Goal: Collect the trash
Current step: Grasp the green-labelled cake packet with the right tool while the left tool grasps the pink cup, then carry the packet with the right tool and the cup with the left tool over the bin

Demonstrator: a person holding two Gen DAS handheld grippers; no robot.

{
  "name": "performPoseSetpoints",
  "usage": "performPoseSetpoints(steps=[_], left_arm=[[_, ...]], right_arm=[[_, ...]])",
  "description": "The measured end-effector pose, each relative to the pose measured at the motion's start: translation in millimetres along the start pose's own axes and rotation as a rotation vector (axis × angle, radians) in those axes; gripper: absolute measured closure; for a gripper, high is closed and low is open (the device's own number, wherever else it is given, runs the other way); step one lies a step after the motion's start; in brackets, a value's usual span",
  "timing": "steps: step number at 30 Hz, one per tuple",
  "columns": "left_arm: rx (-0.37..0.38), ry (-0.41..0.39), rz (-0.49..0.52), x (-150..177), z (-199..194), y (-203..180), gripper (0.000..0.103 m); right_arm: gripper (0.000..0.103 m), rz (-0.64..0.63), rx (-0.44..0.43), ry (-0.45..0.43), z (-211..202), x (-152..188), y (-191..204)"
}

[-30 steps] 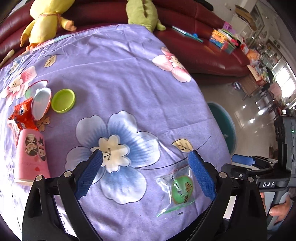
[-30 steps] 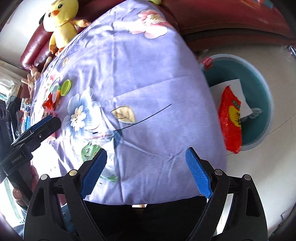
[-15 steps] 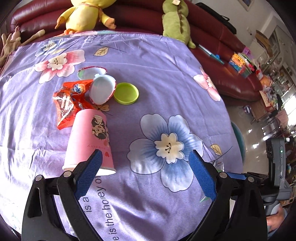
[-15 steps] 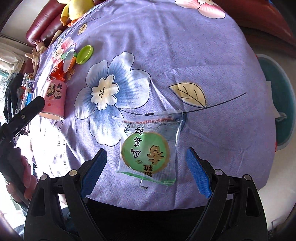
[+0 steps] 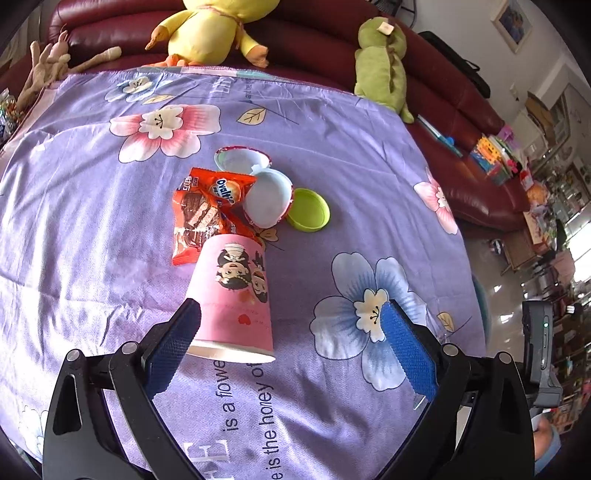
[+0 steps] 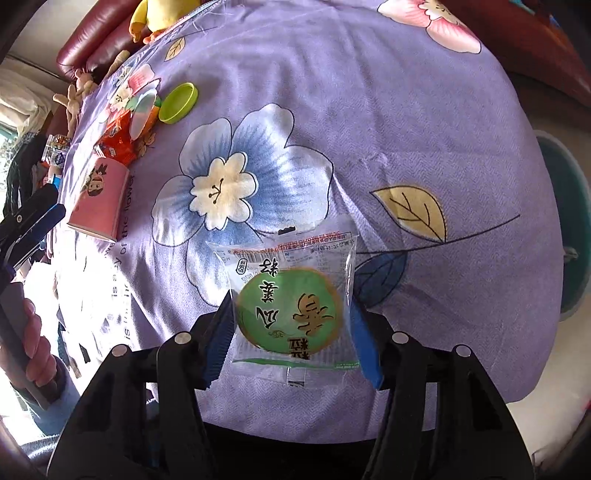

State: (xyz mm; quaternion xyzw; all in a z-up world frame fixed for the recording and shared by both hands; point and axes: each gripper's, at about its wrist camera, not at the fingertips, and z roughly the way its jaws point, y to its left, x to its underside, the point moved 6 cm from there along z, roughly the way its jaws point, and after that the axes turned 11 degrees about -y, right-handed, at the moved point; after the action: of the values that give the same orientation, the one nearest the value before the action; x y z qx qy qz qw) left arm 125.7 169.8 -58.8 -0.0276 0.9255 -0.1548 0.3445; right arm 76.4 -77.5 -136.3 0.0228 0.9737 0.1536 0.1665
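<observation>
Fingers of the left gripper [image 5: 291,343] stand spread wide, blue pads apart, holding nothing — the pink cartoon-printed paper cup [image 5: 234,299] lies on its side between them on the purple flowered tablecloth [image 5: 369,177], near an orange snack wrapper [image 5: 203,214] and a lime-green plastic lid [image 5: 308,209]. From the right wrist, the right gripper [image 6: 291,332] clamps a clear green-labelled pastry packet [image 6: 291,299] by both side edges — near the cloth's edge.

Behind your purple floral tablecloth [image 5: 332,147]: dark red leather sofa [image 5: 443,85], yellow plush duck [image 5: 207,29], green plush toy [image 5: 380,66].
</observation>
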Motion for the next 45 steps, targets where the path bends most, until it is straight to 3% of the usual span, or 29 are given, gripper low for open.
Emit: performPoseSetpoints(steps=[5,9,23,25,28,30,38,45], left_arm=[[-0.054,-0.019,0.016,-6,-1,10,0.005],[-0.120,0.023,0.030,0,13,23,0.005],[-0.143,0.157,0.065,30,64,25,0.006],[-0.142,0.156,0.071,32,66,23,0.013],[-0.143,0.156,0.085,34,68,17,0.038],[-0.165,0.130,0.110,33,64,12,0.042],[-0.087,0.127,0.171,32,57,-40,0.043],[0.029,0.136,0.256,32,66,-119,0.042]], right_arm=[[0.047,-0.001,0.006,-0.020,-2,-13,1],[0.047,0.000,0.003,-0.024,-2,-17,2],[0.046,0.061,0.010,-0.050,-8,-19,-20],[0.046,0.072,0.009,-0.054,-9,-20,-25],[0.046,0.089,0.003,-0.064,-11,-20,-30],[0.046,0.096,-0.003,-0.075,-14,-21,-33],[0.046,0.164,-0.016,-0.149,-39,-27,-67],[0.046,0.282,0.023,-0.249,-81,-29,-134]])
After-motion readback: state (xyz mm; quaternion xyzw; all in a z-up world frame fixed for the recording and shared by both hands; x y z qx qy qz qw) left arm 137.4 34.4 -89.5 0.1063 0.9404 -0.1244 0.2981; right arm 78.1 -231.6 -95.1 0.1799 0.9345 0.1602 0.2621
